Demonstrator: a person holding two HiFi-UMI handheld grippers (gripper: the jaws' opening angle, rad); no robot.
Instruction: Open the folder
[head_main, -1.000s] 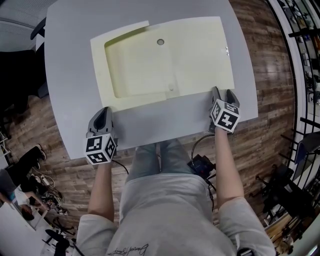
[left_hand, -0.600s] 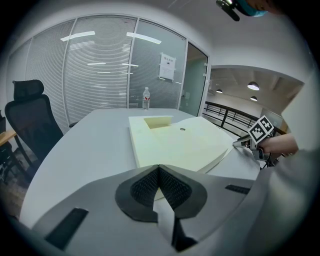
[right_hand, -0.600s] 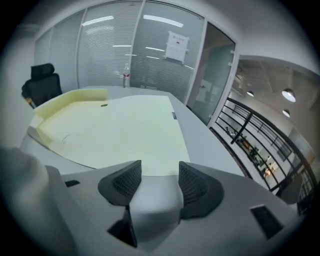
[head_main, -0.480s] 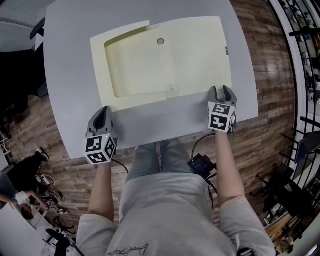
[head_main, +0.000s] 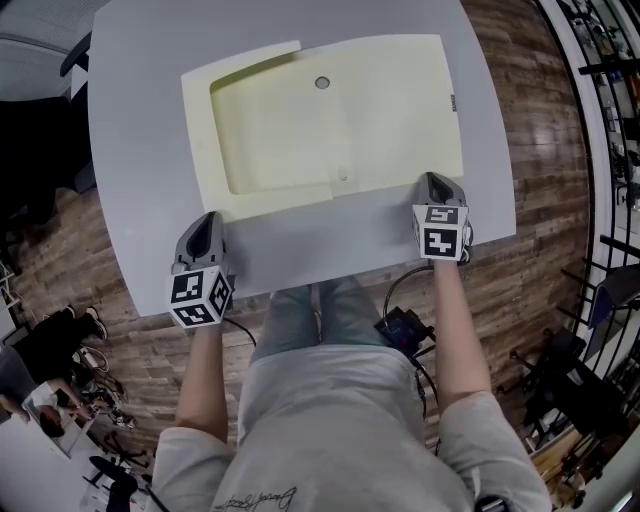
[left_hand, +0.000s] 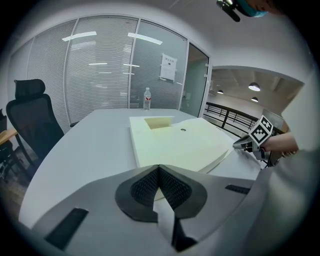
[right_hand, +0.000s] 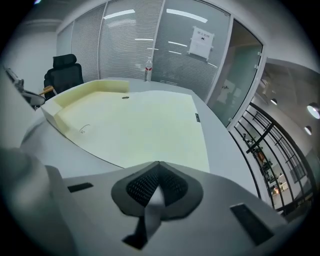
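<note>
Right gripper (head_main: 437, 180) jaws just closed at folder (head_main: 330, 120) corner.

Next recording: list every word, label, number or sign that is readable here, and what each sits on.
Nothing here is readable.
Paper sign on the glass wall: too small.
Dark tag at the right edge of the folder: too small.
Script print on the person's shirt: blurred.
Bottle label: too small.
Cubes on the left gripper and right gripper: square markers, no letters.
</note>
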